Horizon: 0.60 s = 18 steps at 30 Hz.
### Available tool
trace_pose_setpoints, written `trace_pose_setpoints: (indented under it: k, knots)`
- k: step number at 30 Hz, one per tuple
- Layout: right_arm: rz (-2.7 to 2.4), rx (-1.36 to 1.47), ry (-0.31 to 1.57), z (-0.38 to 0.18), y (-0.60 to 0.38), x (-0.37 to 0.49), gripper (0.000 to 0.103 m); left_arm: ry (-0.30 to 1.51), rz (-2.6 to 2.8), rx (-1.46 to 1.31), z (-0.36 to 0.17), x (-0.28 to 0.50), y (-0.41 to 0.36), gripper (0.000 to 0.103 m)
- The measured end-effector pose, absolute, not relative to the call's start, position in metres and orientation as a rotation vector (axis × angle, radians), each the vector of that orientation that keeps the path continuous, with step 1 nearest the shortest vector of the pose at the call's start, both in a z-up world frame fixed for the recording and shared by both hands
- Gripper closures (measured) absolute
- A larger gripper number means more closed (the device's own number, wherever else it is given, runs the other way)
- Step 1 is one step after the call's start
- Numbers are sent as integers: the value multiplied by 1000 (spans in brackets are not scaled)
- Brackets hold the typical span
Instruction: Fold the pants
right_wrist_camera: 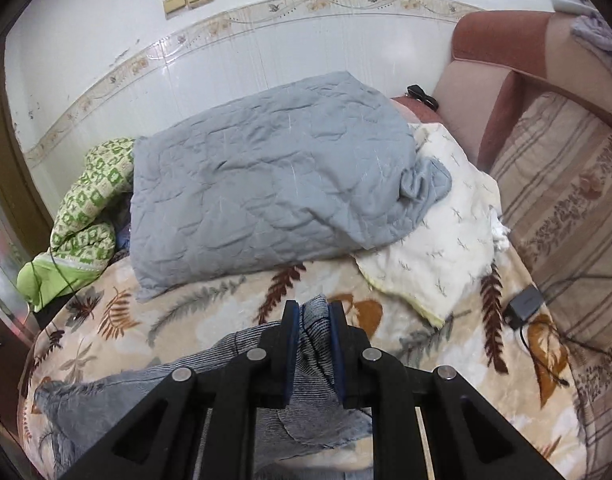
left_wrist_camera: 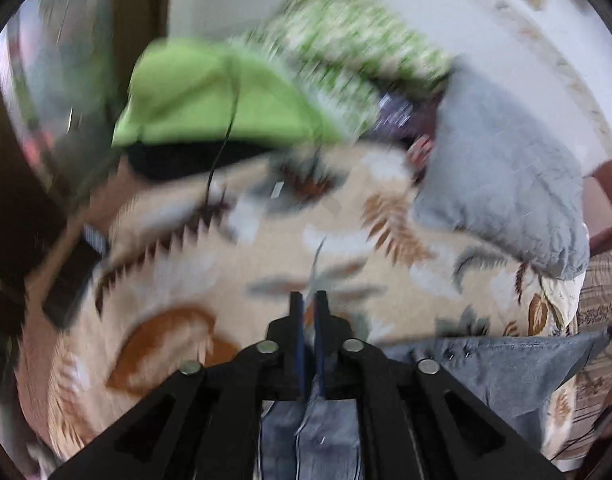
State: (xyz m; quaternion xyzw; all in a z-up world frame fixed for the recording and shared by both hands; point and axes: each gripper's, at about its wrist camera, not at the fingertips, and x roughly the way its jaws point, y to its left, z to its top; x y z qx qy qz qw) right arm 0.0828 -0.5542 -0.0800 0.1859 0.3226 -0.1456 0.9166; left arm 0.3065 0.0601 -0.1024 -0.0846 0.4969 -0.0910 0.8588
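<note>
On the beige leaf-print blanket [right_wrist_camera: 210, 320] below the white tiled wall [right_wrist_camera: 266, 48], we grip faded blue-grey denim pants [right_wrist_camera: 118, 400]: our left gripper [left_wrist_camera: 309, 304] pinches a thin edge, our right gripper [right_wrist_camera: 311, 312] clamps a bunched fold.

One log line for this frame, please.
left hand-held gripper: shut on pants | right hand-held gripper: shut on pants | surface: leaf-print blanket

A: Any legible text, labels, nos. in either view?
B: None. Left wrist view is motion-blurred; a small white tag [left_wrist_camera: 277, 189] on the leaf-print blanket [left_wrist_camera: 242, 264] can't be read. Right wrist view is sharp, but the black adapter [right_wrist_camera: 524, 305] shows no readable marking.
</note>
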Motion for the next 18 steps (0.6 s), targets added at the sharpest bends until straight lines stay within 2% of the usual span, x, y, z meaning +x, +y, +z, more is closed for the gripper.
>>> trace_pose_setpoints:
  k: [5,9,16,17,18]
  knots:
    - [-312,398,688,-108,-550,43,88,1174,-164,-274,-148,321,68,68]
    - [-323,427,709,-130,-553,17,88,1298,-243,-335,-172,335,46,37]
    - [-336,435,736,-158,-547,-7,88,1552,-228,-231,-223,359,-7,38]
    - [-336,438,742,-161,-547,-8,88,1571,-227,-213,-229,359,-10,42]
    - [-337,439,745,-164,-547,-8,88,1582,-230,-195,-233,358,-14,60]
